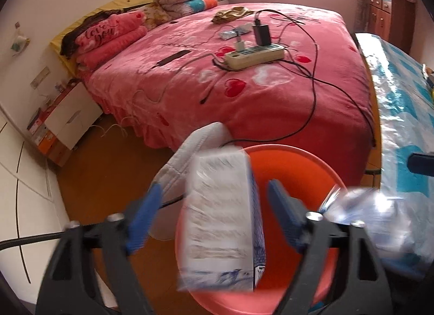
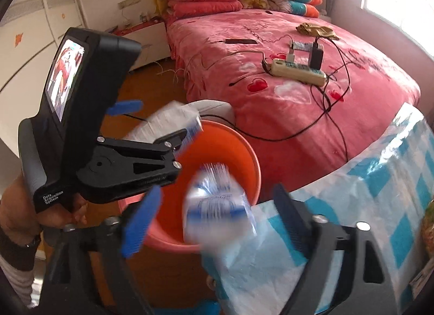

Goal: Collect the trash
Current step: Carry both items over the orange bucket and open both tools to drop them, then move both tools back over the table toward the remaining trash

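An orange-red plastic basin (image 1: 298, 168) stands on the wooden floor by the foot of the bed. In the left wrist view a white carton with blue print (image 1: 222, 220) hangs blurred over the basin between the blue pads of my left gripper (image 1: 214, 187), with a gap on each side. In the right wrist view a crumpled clear plastic bottle with a blue label (image 2: 217, 206) is blurred above the basin's rim (image 2: 244, 152), between the spread pads of my right gripper (image 2: 217, 190), touching neither. The left gripper (image 2: 160, 119) and carton (image 2: 168, 119) show there too.
A bed with a pink heart blanket (image 1: 271, 92) carries a power strip (image 1: 255, 55), chargers and black cables, one trailing down beside the basin. A table under a blue-and-white plastic cover (image 2: 366, 192) borders the basin on the right. A white padded thing (image 1: 195, 146) lies behind the basin.
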A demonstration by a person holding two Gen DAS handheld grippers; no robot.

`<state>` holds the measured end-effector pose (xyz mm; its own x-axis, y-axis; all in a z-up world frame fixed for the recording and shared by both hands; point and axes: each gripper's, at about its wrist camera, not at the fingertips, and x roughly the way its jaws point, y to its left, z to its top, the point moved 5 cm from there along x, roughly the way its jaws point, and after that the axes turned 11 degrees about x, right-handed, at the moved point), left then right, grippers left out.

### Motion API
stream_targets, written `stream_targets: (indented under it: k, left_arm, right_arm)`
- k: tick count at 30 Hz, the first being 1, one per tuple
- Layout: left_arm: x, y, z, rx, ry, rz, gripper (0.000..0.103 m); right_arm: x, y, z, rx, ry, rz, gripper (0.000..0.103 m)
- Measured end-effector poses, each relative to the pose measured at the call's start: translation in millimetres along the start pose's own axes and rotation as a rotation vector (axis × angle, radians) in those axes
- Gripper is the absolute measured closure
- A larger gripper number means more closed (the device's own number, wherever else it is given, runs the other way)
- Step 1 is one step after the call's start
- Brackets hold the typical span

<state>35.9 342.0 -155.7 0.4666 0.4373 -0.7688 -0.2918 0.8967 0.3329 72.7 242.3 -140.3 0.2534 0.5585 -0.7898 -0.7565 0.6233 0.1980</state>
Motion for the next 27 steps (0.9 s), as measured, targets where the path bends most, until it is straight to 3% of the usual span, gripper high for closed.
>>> stream_targets:
  k: [5, 16, 27]
  left_arm:
    - [1.0, 1.3, -0.8, -0.013, 0.009, 0.010, 0.013]
    - [-25.4, -21.3, 15.9, 0.021, -0.055, -0.002, 0.012]
    - [-56.3, -57.0, 36.4, 0.102, -0.117, -0.012, 0.012]
  right_arm:
    - [-10.1, -12.4, -5.0, 0.073, -0.020, 0.014, 0.014]
    - [-48.9, -58.4, -10.4, 0.201, -0.088, -0.099, 0.010]
    - [-79.6, -98.5, -34.1, 0.296, -0.130, -0.156, 0.009]
